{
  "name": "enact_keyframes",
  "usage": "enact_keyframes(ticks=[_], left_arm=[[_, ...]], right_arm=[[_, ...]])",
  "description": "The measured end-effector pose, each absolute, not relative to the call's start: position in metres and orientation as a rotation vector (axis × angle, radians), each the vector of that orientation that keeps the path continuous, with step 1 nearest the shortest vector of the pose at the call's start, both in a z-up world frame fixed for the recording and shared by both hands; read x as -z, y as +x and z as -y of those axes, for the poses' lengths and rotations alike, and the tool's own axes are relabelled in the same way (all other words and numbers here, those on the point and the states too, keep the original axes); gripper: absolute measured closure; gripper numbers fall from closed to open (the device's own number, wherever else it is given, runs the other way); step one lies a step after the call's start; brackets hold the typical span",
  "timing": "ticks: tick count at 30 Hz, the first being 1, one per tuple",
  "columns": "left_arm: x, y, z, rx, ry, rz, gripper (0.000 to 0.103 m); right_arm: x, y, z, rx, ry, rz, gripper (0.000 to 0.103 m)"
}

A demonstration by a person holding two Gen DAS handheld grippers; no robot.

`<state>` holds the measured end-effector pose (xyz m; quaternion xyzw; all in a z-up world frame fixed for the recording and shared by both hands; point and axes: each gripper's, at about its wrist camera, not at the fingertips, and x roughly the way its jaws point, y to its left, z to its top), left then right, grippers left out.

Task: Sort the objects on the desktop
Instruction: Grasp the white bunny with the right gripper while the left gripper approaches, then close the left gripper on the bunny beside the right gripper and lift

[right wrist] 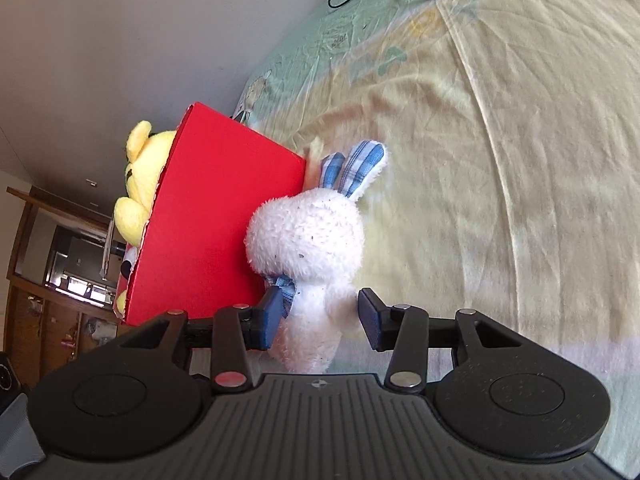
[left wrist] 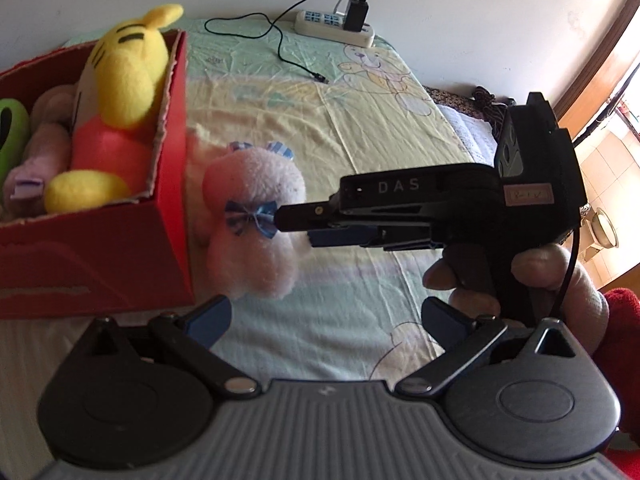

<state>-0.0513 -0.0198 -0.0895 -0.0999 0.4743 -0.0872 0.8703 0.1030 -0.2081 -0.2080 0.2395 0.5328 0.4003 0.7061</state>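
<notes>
A white plush rabbit (left wrist: 252, 220) with blue checked ears and a blue bow lies on the bed sheet against the side of a red box (left wrist: 92, 248). The box holds a yellow bear plush (left wrist: 120, 80), a pink plush (left wrist: 44, 152) and a green item (left wrist: 12, 132). My right gripper (right wrist: 322, 320) is open and straddles the rabbit (right wrist: 308, 240) at its body just below the bow. Its left finger touches the bow, and the right one stands a little off the fur. My left gripper (left wrist: 326, 316) hangs open, holding nothing, just in front of the rabbit.
A white power strip (left wrist: 336, 26) with a black charger and a loose black cable (left wrist: 288, 52) lies at the far end of the bed. The bed's right edge (left wrist: 460, 128) drops to a tiled floor. A hand (left wrist: 540, 272) holds the right gripper.
</notes>
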Motion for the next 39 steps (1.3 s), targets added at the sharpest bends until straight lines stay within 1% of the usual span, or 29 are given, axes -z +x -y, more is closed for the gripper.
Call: enact_keyframes(ticks=[8,11,15,22,31,33,37,39], left_arm=[[0.091,-0.046,0.014,0.129,-0.248,-0.996,0.002],[0.091,-0.046,0.014,0.121,-0.251,-1.002,0.002],[0.091,-0.044,0.015,0.135,-0.261,-1.007,0.002],[0.089,-0.038,0.022,0.193,-0.276,-0.998,0.002],[0.103,-0.017,0.028,0.271,-0.36,-1.018,0.002],[0.107,-0.012,0.033,0.287,-0.36,-1.025,0.002],[0.115,0.0,0.041,0.303,-0.346,-1.035,0.002],[0.12,0.006,0.041,0.301,-0.354,-1.047,0.003]], right_arm=[[0.218,0.112,0.193,-0.957,0.598,-1.206,0.055],[0.223,0.115,0.192,-0.992,0.637,-1.232,0.067],[0.223,0.116,0.207,-0.991,0.679,-1.228,0.073],[0.223,0.113,0.253,-0.958,0.724,-1.223,0.074],[0.223,0.101,0.295,-0.887,0.743,-1.217,0.076],[0.223,0.1,0.306,-0.87,0.747,-1.212,0.079],[0.225,0.103,0.317,-0.83,0.774,-1.201,0.075],[0.221,0.104,0.318,-0.846,0.808,-1.174,0.071]])
